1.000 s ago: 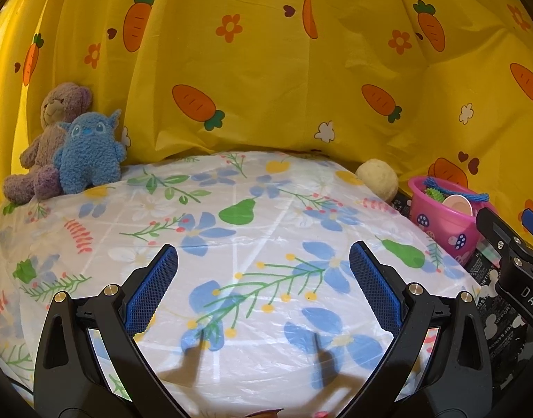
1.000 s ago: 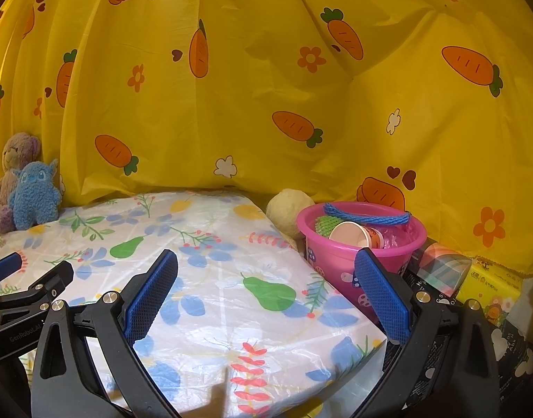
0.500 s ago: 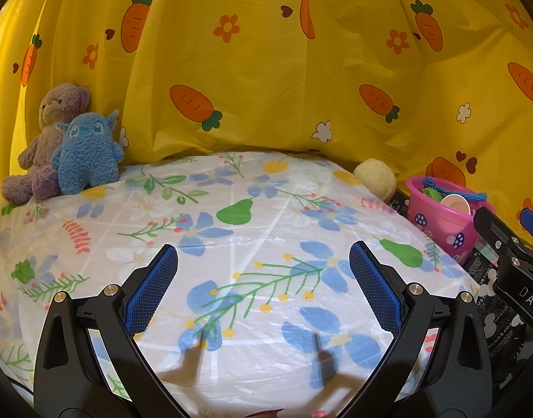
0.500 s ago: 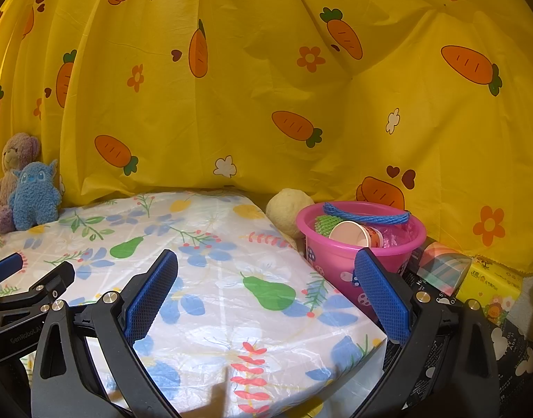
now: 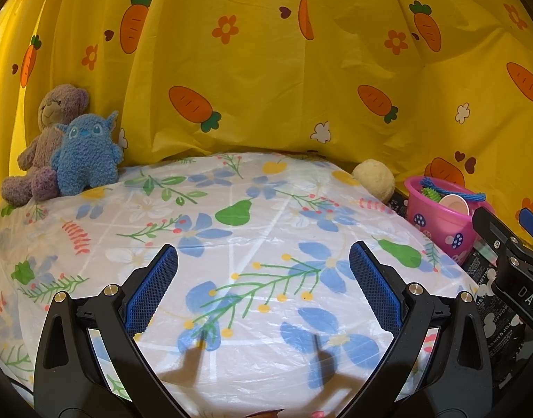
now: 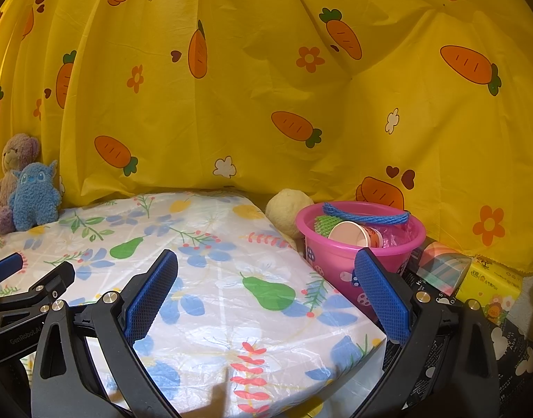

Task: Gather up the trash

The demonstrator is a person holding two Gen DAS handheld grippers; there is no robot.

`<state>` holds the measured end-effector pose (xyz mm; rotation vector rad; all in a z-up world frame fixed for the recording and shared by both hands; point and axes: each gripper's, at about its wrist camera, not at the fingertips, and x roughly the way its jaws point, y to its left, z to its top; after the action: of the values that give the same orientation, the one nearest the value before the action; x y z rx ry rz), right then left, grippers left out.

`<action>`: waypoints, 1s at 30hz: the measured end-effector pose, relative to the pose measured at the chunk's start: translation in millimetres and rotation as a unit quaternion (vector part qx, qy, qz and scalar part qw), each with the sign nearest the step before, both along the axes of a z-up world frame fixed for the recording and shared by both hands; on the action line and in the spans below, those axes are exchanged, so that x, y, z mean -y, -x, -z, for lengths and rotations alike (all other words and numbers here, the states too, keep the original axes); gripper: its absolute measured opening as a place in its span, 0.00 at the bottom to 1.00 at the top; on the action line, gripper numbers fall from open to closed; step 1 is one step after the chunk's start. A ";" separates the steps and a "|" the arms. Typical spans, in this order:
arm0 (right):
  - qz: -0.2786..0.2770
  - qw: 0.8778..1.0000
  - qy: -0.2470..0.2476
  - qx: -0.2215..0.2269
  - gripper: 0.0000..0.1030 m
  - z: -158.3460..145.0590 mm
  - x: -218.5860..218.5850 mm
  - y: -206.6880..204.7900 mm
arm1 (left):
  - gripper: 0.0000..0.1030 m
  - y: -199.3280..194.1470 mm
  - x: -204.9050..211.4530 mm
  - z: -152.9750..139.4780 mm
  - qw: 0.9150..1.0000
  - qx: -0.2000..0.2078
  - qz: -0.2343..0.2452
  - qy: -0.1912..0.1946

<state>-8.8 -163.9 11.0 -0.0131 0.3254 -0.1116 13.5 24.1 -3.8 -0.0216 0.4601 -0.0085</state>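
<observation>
The left gripper is wide open over the flowery table; nothing is in it. A pink bucket sits at the right; two soft toys sit at the left.

A child's play corner at home. Behind the floral-covered table hangs a yellow carrot-print curtain. Two plush toys sit at the table's far left corner.

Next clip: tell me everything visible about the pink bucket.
The pink bucket is glossy plastic with mushroom prints on its wall and a blue braided rope handle lying across its rim. It stands upright off the table's right edge, beside a cream plush ball. Inside lie a tipped paper cup, a green spiky item and crumpled pink plastic. Neither gripper touches it.
</observation>
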 end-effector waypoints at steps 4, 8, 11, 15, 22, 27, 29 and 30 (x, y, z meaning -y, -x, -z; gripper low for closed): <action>0.000 1.000 0.000 0.000 0.95 -0.2 -0.1 0.2 | 0.95 0.3 0.5 -0.1 1.000 0.001 0.001 0.001; 0.000 1.000 -0.001 0.000 0.95 -0.3 -0.2 0.1 | 0.95 1.1 2.8 -1.9 1.000 0.005 0.008 -0.002; 0.000 1.000 -0.001 0.000 0.95 -0.1 -1.0 0.2 | 0.94 1.4 3.5 -2.7 1.000 0.010 0.012 -0.008; 0.001 1.000 -0.001 0.000 0.95 -0.3 -0.7 -0.2 | 0.80 3.0 3.4 -3.8 1.000 0.024 0.003 -0.015; 0.002 1.000 -0.001 0.000 0.95 -0.2 1.2 -0.1 | 0.80 2.2 1.1 -5.6 1.000 0.023 0.013 -0.008; 0.003 1.000 -0.002 0.001 0.95 -0.3 1.5 -0.1 | 0.81 2.4 2.3 -7.4 0.999 0.026 0.016 -0.010; 0.002 1.000 -0.002 0.001 0.95 -0.1 0.9 -0.2 | 0.83 3.2 2.7 -7.5 0.999 0.029 0.016 -0.012; 0.002 1.000 -0.002 0.001 0.95 -0.2 0.9 -0.2 | 0.84 3.1 2.5 -7.8 0.999 0.029 0.016 -0.012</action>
<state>-8.6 -164.8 11.2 -0.0075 0.3246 -0.1152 10.3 21.6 4.0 0.0092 0.4019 -0.0341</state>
